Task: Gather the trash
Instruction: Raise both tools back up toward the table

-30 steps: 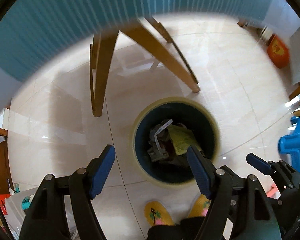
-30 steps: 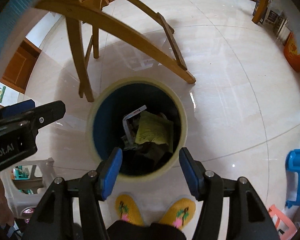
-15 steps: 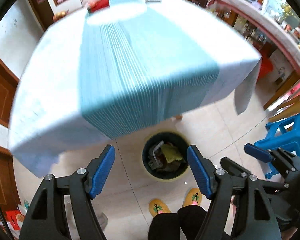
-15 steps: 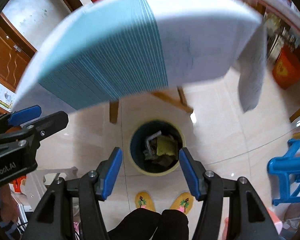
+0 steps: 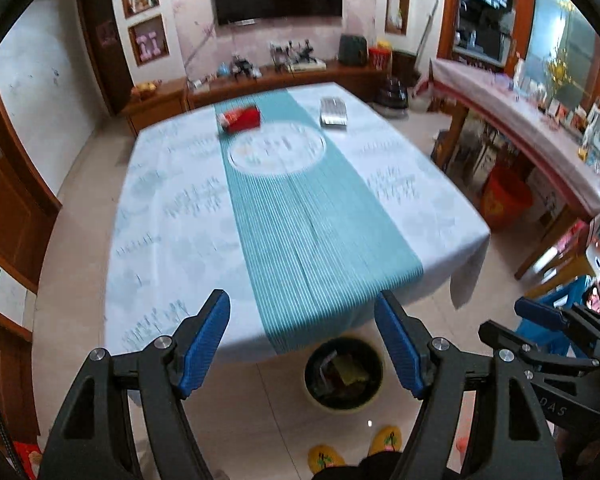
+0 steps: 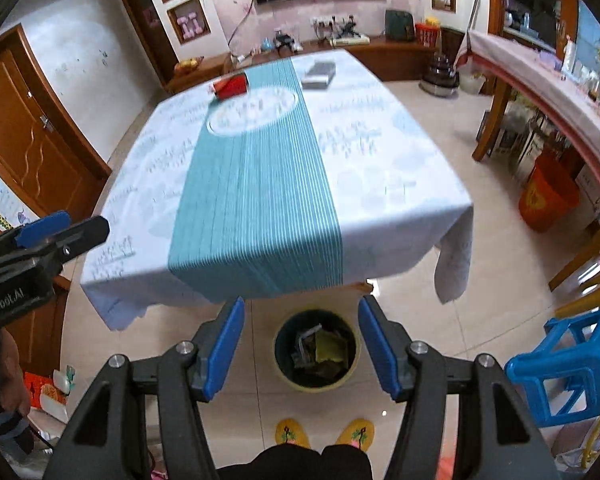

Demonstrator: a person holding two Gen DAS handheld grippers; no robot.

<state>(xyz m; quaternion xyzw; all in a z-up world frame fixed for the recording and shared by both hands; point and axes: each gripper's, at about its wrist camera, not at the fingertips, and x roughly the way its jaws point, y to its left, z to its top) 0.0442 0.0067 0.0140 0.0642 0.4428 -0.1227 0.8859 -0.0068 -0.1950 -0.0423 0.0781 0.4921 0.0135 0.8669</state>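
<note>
1. In the left wrist view, the left gripper [image 5: 302,340] hung above the table's near edge, its blue-padded jaws spread wide with nothing between them; below them, on the pale tiled floor [image 5: 260,432], stood the round dark waste bin with a yellowish rim [image 5: 342,400], crumpled yellow and brown trash [image 5: 346,374] inside it; a small red box [image 5: 240,118] and a grey flat pack [image 5: 333,111] lay at the far end of the white cloth-covered table with a teal striped runner [image 5: 172,220].
2. In the right wrist view, the right gripper [image 6: 301,338] was likewise wide and empty; the bin sat on the floor between its pads, just beyond the table edge; a blue plastic stool [image 6: 560,364] stood to the right.
</note>
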